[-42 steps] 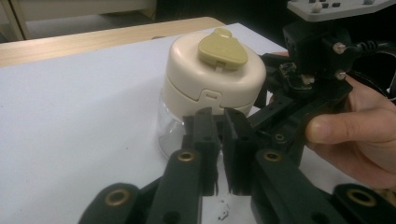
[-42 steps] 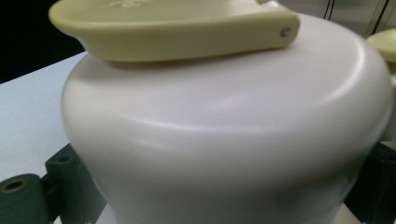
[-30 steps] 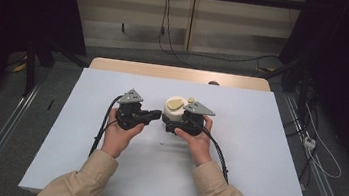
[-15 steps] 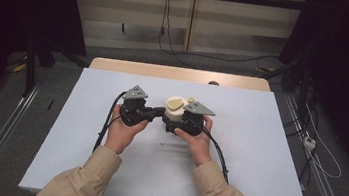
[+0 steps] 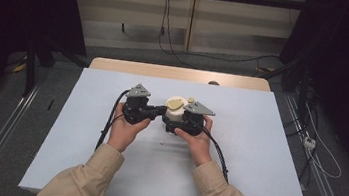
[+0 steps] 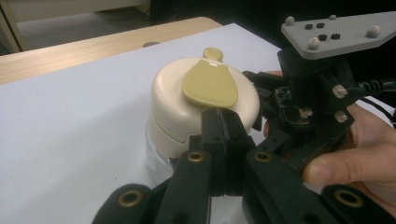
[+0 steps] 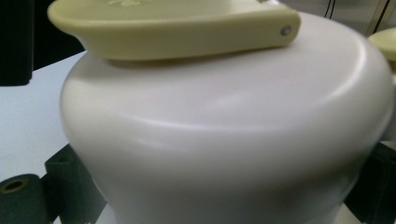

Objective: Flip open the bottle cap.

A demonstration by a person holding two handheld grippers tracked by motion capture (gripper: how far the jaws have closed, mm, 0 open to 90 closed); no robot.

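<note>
Cream jar (image 5: 175, 109) between claws; right claw (image 5: 172, 123) jaws hidden behind it.

Table (image 5: 266, 154) w/ pale white-blue top, bare wooden strip along far edge. Cream-lidded jar (image 5: 175, 109) w/ clear lower body stands on it, just past centre. Small dark round thing (image 5: 213, 83) sits on wood strip at back right; can't tell what it is. Tiny dark speck (image 5: 161, 143) near middle.
</note>
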